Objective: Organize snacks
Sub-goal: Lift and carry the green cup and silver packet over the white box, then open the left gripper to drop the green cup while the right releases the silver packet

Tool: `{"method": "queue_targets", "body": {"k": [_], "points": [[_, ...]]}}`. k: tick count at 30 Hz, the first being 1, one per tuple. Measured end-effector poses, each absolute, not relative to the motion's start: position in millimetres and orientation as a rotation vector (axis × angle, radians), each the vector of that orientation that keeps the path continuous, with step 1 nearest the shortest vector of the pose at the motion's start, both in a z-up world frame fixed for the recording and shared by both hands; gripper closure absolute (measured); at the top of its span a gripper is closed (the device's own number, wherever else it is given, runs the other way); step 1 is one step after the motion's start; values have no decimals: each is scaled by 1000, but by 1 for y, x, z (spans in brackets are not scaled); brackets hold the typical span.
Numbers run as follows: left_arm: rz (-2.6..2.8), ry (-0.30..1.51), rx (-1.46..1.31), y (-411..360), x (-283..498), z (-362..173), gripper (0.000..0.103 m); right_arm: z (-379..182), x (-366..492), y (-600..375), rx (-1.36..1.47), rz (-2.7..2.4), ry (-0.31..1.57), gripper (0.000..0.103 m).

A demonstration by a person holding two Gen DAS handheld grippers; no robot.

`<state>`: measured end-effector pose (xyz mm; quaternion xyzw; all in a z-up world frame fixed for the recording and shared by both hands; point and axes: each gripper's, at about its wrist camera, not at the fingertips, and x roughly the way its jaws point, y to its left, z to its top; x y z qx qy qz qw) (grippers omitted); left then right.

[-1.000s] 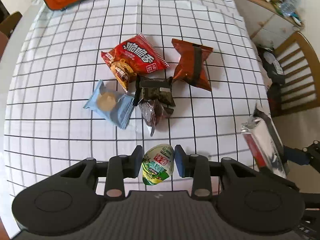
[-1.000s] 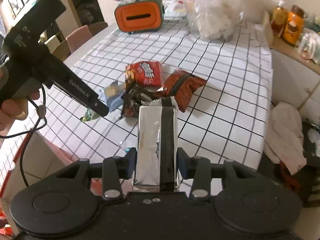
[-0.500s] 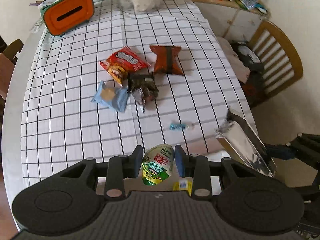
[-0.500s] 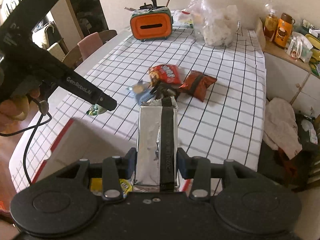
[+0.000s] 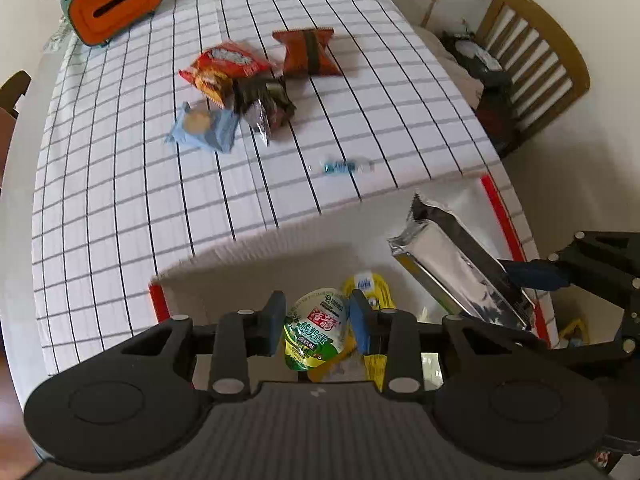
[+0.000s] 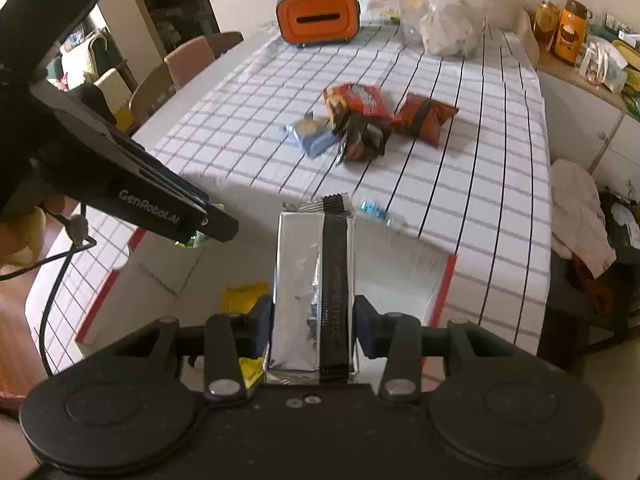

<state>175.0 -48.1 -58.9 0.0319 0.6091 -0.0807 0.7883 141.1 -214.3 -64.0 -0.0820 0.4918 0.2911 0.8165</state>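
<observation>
My left gripper (image 5: 316,320) is shut on a small green-and-white snack cup (image 5: 314,330). It hangs over a white box with red corners (image 5: 160,304) at the table's near edge. My right gripper (image 6: 312,328) is shut on a silver packet with a black stripe (image 6: 312,288), also above that white box (image 6: 400,280); the silver packet (image 5: 456,268) shows at the right of the left wrist view. A yellow packet (image 5: 366,286) lies inside the box. More snacks remain on the checked cloth: a red bag (image 5: 224,66), a brown bag (image 5: 310,52), a blue packet (image 5: 204,128) and dark wrappers (image 5: 264,102).
A small blue candy (image 5: 344,166) lies near the cloth's front edge. An orange tissue box (image 5: 116,4) and a clear plastic bag (image 6: 444,12) stand at the far end. A wooden chair (image 5: 532,64) is at the right, other chairs (image 6: 180,68) at the left.
Both grippers drew back from the snack pile toward the table's near edge with their loads. The white box and the yellow packet in it came into view beneath them.
</observation>
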Motion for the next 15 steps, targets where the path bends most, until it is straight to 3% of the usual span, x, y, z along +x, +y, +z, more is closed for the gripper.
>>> {"method": "queue_targets", "body": {"k": [15], "points": [[-161,1362,152,-62,143,-100,69,-106,111,-199,-195,542,1129,62]]}}
